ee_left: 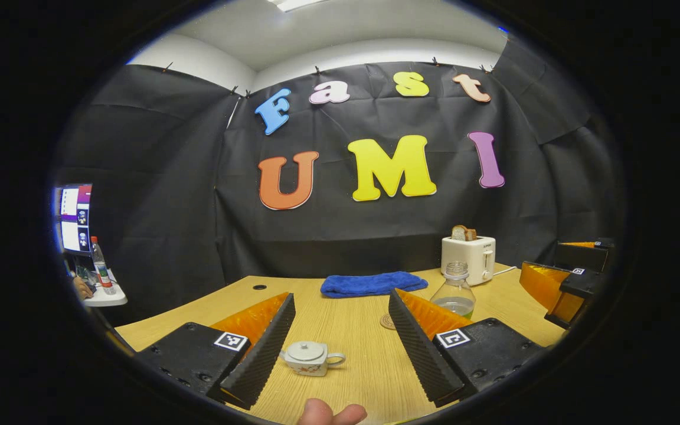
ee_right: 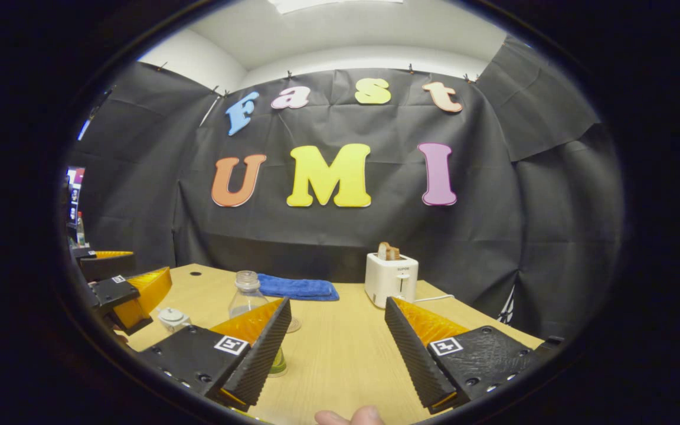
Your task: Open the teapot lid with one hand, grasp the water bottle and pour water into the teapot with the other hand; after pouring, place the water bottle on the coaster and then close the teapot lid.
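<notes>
Wooden table [ee_left: 340, 330] is stretching away under both hand-held grippers, which are hovering above it with nothing between their fingers. Nearest in the left gripper view, the left gripper [ee_left: 340, 348] is holding its jaws wide apart, and the small white teapot [ee_left: 310, 358] is sitting on the wood between them, lid [ee_left: 306, 350] on; that framing suggests this hand is lining up to lift the lid. A little farther and to the right, the clear water bottle [ee_left: 455, 292] is standing upright, uncapped, with some water in it, and the round coaster [ee_left: 388, 321] is lying just beside it. In the right gripper view, the right gripper [ee_right: 337, 348] is also gaping open, with the bottle standing partly behind its left finger, probably its target. Farther back, a folded blue towel [ee_left: 372, 283] and a white toaster [ee_left: 468, 258] holding toast are resting near the black cloth wall, well clear of any likely path. At the far left, a monitor [ee_left: 74, 217] is glowing.
</notes>
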A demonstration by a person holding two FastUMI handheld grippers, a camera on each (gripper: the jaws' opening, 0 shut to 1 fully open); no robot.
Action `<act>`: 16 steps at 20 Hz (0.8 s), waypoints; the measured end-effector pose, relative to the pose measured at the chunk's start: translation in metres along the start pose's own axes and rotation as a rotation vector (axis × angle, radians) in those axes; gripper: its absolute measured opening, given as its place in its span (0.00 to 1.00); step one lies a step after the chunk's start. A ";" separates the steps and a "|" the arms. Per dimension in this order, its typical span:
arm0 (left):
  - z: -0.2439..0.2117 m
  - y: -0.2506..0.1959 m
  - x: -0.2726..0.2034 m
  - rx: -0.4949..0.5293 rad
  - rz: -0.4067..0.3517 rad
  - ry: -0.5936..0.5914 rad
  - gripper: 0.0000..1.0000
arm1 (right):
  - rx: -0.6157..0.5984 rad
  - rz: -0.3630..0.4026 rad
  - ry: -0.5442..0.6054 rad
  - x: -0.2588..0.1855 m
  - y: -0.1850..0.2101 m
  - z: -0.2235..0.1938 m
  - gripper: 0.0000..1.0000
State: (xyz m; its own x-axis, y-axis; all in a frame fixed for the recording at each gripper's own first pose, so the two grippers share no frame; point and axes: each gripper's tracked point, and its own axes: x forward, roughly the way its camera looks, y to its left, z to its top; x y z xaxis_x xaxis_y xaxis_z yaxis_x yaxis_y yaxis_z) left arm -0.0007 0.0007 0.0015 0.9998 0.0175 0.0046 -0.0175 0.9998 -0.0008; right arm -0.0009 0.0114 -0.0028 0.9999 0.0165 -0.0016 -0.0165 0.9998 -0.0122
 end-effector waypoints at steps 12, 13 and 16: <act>-0.003 0.001 -0.001 -0.004 0.013 0.007 0.99 | 0.005 0.023 0.008 0.003 0.004 -0.005 0.95; -0.005 0.002 -0.002 -0.008 0.015 0.010 1.00 | 0.007 0.029 0.011 0.003 0.005 -0.007 0.97; -0.014 0.011 -0.009 -0.012 0.038 0.026 1.00 | 0.013 0.045 0.022 0.003 0.007 -0.015 0.95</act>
State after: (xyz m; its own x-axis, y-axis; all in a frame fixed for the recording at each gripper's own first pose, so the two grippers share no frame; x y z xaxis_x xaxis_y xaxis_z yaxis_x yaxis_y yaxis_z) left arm -0.0095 0.0114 -0.0126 0.9982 0.0556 -0.0216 -0.0558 0.9984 -0.0126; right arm 0.0022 0.0187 -0.0177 0.9979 0.0609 -0.0239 -0.0609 0.9981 0.0012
